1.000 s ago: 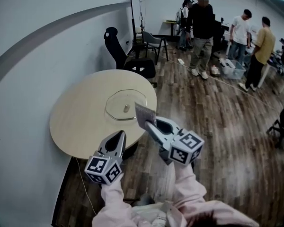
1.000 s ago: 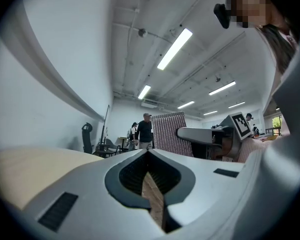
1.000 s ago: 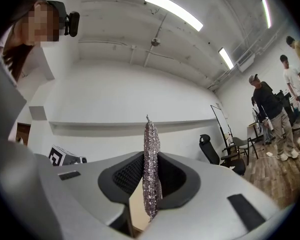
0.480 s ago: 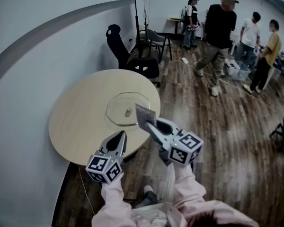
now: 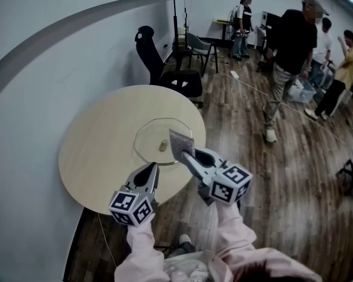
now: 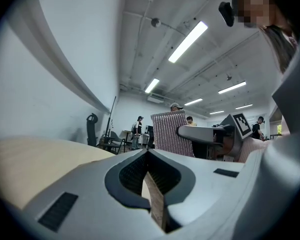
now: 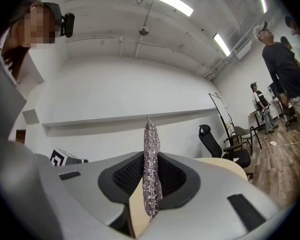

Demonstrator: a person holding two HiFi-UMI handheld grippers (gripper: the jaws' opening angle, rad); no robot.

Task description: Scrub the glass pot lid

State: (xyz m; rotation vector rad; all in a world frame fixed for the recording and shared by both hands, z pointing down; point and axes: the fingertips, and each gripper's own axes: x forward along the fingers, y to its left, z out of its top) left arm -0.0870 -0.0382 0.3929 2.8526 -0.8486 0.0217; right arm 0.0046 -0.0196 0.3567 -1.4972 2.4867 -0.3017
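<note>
Clear glass pot lid (image 5: 156, 135) lies flat, knob (image 5: 163, 146) up, just ahead of R tongs (image 5: 185, 155) clamping silvery pad (image 5: 180, 142); L tongs (image 5: 150, 168) closed.

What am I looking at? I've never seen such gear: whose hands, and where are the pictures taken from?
No robot: a person holds two grey two-jaw grippers. One picture comes from a camera on the head, looking down; the other two cameras ride on the grippers, looking along their jaws. On the round pale wooden table lies a clear glass pot lid. The right gripper is clamped on a silvery mesh scrubbing pad; the left gripper is shut and empty.
</note>
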